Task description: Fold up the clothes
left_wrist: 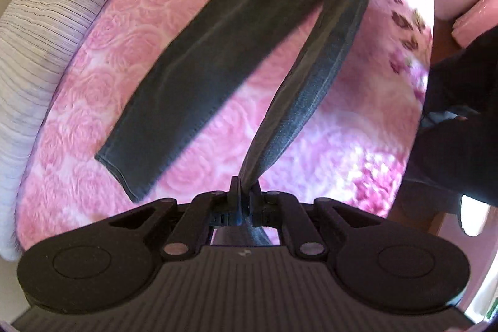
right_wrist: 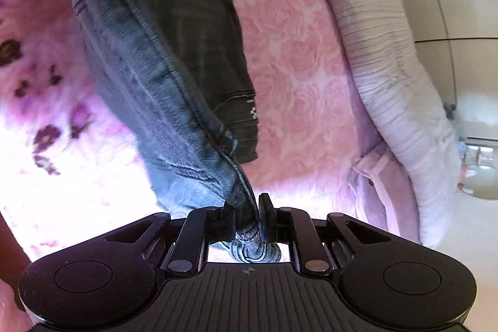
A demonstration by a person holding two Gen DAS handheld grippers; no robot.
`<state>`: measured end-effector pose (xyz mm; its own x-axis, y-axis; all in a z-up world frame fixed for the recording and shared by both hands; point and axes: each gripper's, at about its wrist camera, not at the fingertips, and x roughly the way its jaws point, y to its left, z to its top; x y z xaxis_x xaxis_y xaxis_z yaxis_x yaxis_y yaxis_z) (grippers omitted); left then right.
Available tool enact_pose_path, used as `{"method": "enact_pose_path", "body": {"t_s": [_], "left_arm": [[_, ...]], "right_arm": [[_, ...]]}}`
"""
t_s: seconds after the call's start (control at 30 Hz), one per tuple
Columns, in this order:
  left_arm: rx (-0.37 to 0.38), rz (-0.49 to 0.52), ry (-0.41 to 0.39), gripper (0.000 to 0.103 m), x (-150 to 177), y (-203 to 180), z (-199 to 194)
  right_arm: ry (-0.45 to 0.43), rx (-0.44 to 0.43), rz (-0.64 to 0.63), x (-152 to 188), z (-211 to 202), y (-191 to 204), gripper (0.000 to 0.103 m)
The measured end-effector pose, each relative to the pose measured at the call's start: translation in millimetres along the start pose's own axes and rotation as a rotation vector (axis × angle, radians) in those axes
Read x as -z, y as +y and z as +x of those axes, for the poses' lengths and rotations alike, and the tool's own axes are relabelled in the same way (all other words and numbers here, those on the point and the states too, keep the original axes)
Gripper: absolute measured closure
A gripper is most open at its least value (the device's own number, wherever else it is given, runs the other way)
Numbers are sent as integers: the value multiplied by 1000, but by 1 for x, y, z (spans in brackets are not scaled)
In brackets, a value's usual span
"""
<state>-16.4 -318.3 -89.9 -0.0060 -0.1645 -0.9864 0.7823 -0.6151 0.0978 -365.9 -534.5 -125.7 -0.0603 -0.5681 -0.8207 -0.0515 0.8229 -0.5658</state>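
Pink plush blanket [left_wrist: 130,73], embossed with a rose pattern, covers the bed, and a pale ribbed quilt [left_wrist: 40,21] lies bunched along its far side. Over it hangs a pair of dark grey jeans [left_wrist: 224,45], lifted partly clear of the bed. The left tool [left_wrist: 244,192] is clamped on the end of one trouser leg [left_wrist: 295,89], which stretches taut up to the seat; the other leg [left_wrist: 162,120] trails loose, its hem low over the blanket. The right tool [right_wrist: 247,207] is pinched on a thick gathered wad of denim, apparently at the waistband [right_wrist: 239,195], with stitched seams showing.

As I judge it, the jeans are being stretched between both grips so one leg can be laid over the other. To do that well, tension should be kept even, the loose leg allowed to settle flat, and the held leg brought down seam to seam.

Denim looks stiff, heavy and slightly faded at the folds; it should hold a crease. Soft pile beneath may drag on it.
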Motion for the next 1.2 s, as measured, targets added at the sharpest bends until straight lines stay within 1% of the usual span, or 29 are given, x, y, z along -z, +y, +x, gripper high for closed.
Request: {"method": "enact_pose_path", "body": {"t_s": [0.13, 0.23, 0.37, 0.5, 0.57, 0.63, 0.67, 0.7, 0.73, 0.77, 0.8, 0.83, 0.9, 0.97, 1.07, 1.2], "left_arm": [[37, -26, 25, 99, -25, 53, 22], [51, -49, 74, 98, -44, 87, 48], [30, -58, 159, 98, -68, 122, 87], [14, -88, 206, 97, -92, 155, 123], [-16, -116, 217, 96, -103, 170, 142], [-59, -166, 223, 95, -112, 185, 163], [-90, -184, 231, 90, -117, 191, 173], [-128, -197, 245, 87, -121, 195, 183], [-163, -201, 267, 86, -125, 198, 192], [-195, -189, 295, 86, -128, 198, 201], [-220, -169, 313, 84, -129, 196, 206], [-239, -150, 327, 83, -130, 194, 209], [-255, -133, 343, 80, -128, 191, 210], [-273, -139, 343, 78, -122, 188, 204], [-311, -166, 339, 73, -111, 184, 192], [-361, -204, 348, 69, -86, 170, 174]], "right_arm": [[12, -48, 2, -17, 37, -30, 90], [0, -87, -8, -28, 65, -44, 90], [-24, -149, -20, -41, 106, -55, 90], [-29, -212, -34, -49, 148, -65, 90], [-30, -206, 2, -49, 160, -68, 90], [-31, -189, 50, -49, 169, -71, 87], [-31, -180, 75, -48, 173, -72, 82], [-32, -172, 99, -48, 178, -73, 76], [-32, -164, 123, -47, 182, -74, 71], [-33, -155, 147, -47, 187, -75, 57], [-33, -147, 171, -46, 191, -76, 40], [-34, -138, 195, -46, 196, -78, 35], [-34, -121, 243, -45, 205, -80, 33], [-18, -96, 340, -36, 200, -84, 33], [-8, -85, 499, -19, 179, -87, 33], [-37, -77, 663, -10, 145, -80, 33]]}}
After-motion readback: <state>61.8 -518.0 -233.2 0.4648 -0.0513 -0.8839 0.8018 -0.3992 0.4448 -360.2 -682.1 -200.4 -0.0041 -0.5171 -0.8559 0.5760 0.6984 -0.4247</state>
